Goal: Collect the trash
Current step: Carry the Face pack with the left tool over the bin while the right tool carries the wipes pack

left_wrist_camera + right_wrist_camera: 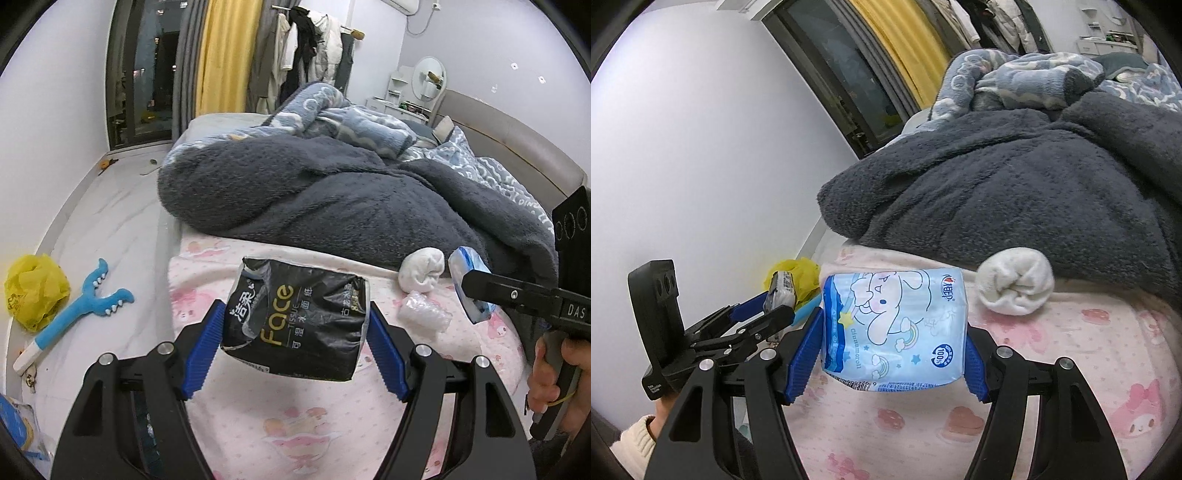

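My left gripper [295,321] is shut on a crumpled black "Face" tissue pack [295,325], held above the pink sheet [280,424]. My right gripper [894,332] is shut on a light blue cartoon tissue pack [894,325], also lifted over the bed. In the left wrist view the right gripper [476,295] reaches in from the right with the blue pack [463,266] in its jaws. The right wrist view shows the left gripper [775,299] at the left, holding the black pack [781,291] edge-on.
A rolled white sock [423,269] and a clear plastic wrapper [424,314] lie on the sheet by a dark grey blanket [332,192]. On the floor to the left lie a yellow plastic bag [35,291] and a blue shark-shaped toy [79,306].
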Demonstrator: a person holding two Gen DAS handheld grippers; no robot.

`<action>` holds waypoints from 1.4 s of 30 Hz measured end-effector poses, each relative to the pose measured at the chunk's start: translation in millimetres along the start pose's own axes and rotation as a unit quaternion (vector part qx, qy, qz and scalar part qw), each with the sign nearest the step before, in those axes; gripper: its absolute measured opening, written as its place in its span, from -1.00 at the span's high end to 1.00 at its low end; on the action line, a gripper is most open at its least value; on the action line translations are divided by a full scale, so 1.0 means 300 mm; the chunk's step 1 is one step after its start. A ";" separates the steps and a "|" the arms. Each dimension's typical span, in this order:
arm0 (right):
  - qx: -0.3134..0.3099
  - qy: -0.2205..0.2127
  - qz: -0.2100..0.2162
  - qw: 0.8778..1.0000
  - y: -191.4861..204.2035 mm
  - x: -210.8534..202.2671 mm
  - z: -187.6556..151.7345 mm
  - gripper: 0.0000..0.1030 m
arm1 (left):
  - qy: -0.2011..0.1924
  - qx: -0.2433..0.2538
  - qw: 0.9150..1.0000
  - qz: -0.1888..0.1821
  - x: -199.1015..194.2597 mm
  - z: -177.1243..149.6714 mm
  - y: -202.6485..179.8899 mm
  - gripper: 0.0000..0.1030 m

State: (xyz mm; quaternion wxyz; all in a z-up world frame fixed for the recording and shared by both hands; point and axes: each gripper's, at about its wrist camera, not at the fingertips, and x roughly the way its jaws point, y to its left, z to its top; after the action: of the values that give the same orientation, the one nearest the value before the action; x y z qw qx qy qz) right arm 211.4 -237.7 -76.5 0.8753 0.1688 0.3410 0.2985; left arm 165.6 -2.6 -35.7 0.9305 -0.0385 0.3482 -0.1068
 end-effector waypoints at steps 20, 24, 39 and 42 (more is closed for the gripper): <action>-0.040 0.046 0.026 0.998 0.165 0.224 -0.007 -0.31 | 0.016 -0.055 0.996 0.073 -0.053 -0.063 0.284 -0.49; -0.041 0.051 0.033 0.997 0.189 0.252 -0.003 -0.31 | 0.019 -0.076 0.994 0.074 -0.051 -0.070 0.330 -0.49; -0.065 0.059 0.054 0.995 0.327 0.324 -0.004 -0.31 | 0.087 -0.104 0.987 0.082 -0.001 -0.157 0.459 -0.49; -0.079 0.061 0.055 0.993 0.364 0.337 -0.003 -0.31 | 0.100 -0.116 0.985 0.081 0.011 -0.189 0.498 -0.49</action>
State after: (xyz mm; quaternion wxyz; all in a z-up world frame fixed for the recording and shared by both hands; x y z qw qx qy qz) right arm 225.8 -89.6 -72.9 0.8456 0.0988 0.3595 0.3821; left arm 156.4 142.2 -102.5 0.8857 -0.1064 0.4518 0.0069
